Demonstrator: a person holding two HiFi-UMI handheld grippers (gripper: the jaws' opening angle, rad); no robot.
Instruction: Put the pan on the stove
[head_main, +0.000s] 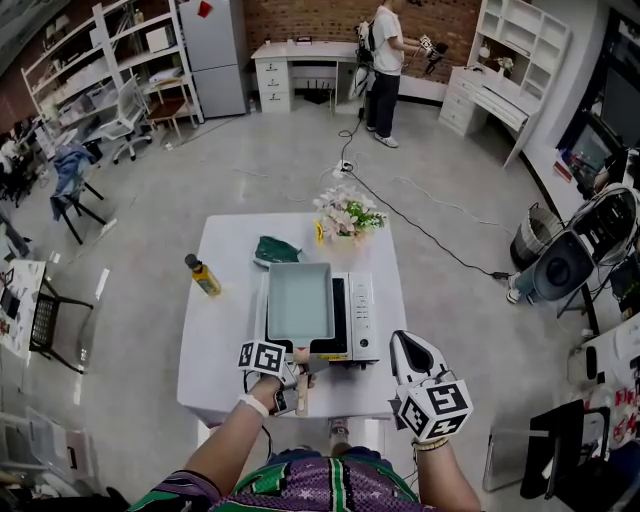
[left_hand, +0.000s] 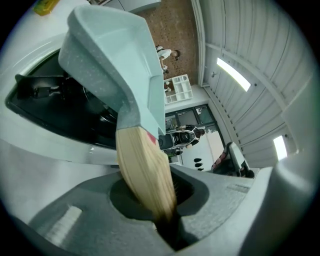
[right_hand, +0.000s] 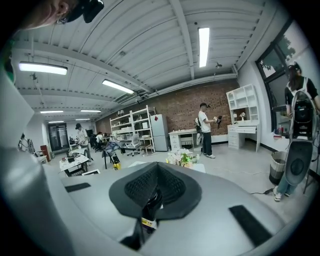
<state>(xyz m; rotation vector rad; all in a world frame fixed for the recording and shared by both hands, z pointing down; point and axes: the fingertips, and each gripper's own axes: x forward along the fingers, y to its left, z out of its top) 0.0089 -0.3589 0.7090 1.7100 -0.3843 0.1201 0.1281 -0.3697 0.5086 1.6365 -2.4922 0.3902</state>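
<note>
Closest in the head view are the person's forearms, each hand holding a gripper at the near edge of the white tabletop (head_main: 225, 340). The left gripper (head_main: 285, 380) is clamped on the wooden handle (head_main: 301, 388) of the pan (head_main: 300, 300). In the left gripper view the handle (left_hand: 145, 175) runs down into the gripper (left_hand: 165, 220), with both jaws pressed against it.

The pan is pale blue-green and rectangular. It sits over the stove (head_main: 358, 315), covering most of its black top, with the handle pointing back toward the person. From the left gripper view the pan (left_hand: 120, 65) rises above the stove's dark glass (left_hand: 60, 115); I cannot tell whether its base touches the glass.

The right gripper (head_main: 408, 350) is held off to the right of the stove, clear of the pan. Its own view shows the jaws of the gripper (right_hand: 150, 200) closed together with nothing between them.

Farther back on the tabletop stand a bottle (head_main: 203, 275) at the left, a green cloth (head_main: 277, 250) and flowers (head_main: 348, 213).
</note>
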